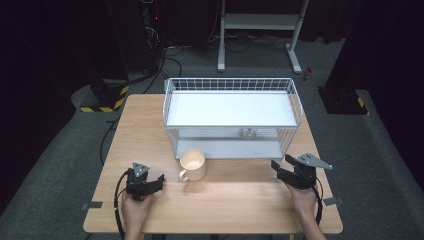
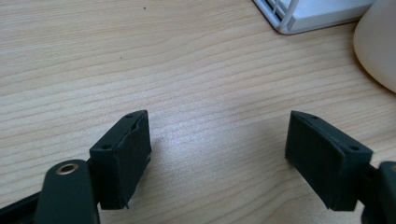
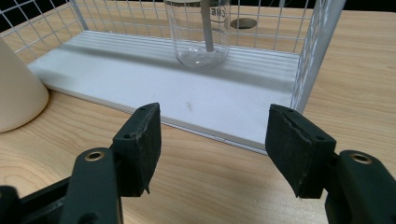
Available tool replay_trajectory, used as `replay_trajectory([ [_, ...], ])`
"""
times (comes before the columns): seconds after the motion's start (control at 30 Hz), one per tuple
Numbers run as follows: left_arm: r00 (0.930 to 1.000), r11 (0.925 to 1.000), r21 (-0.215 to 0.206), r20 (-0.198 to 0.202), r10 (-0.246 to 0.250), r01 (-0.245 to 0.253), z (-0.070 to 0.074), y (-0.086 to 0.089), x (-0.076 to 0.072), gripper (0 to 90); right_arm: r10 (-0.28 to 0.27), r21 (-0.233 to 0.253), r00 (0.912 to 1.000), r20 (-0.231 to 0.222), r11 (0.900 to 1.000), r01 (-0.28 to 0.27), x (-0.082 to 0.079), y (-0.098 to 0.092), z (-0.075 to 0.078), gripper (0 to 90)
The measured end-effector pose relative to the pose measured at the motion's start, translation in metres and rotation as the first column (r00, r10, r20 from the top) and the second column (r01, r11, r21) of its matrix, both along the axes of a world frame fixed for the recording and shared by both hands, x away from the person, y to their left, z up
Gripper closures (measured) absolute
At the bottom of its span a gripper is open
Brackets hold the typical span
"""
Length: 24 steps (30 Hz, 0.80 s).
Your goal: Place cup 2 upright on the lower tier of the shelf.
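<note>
A cream mug (image 1: 193, 165) stands upright on the wooden table just in front of a white wire rack (image 1: 233, 116); its side shows as the mug (image 2: 376, 44) and the mug (image 3: 18, 91). On the rack's lower shelf stands a clear glass beaker (image 3: 200, 32), seen from above as the beaker (image 1: 246, 133). My left gripper (image 1: 156, 181) rests open on the table left of the mug, with nothing between its pads (image 2: 123, 156). To the right of the mug, my right gripper (image 1: 282, 165) is open and empty, facing the lower shelf (image 3: 163, 88).
The rack's upper shelf (image 1: 230, 109) is bare white. Bare wood table (image 1: 235, 200) stretches between my two hands. Tape marks (image 1: 92, 205) sit at the front corners. Beyond the table are a metal stand (image 1: 260, 25), cables and dark floor.
</note>
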<state>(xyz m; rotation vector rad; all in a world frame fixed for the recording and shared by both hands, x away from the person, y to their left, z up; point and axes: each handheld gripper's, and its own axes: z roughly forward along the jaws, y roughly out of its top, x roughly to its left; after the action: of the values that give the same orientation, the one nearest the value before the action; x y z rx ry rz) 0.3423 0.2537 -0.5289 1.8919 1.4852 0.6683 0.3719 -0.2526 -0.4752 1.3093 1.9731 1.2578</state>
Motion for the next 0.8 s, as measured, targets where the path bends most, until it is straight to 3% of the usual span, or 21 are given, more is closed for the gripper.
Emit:
replay_trajectory([
  [0.8, 1.0000, 1.0000, 0.000, 0.000, 0.000, 0.000, 0.000, 0.000, 0.000, 22.5, 0.002, -0.016, 1.0000, -0.007, 1.000, -0.002, -0.015, -0.007, -0.010, 35.5],
])
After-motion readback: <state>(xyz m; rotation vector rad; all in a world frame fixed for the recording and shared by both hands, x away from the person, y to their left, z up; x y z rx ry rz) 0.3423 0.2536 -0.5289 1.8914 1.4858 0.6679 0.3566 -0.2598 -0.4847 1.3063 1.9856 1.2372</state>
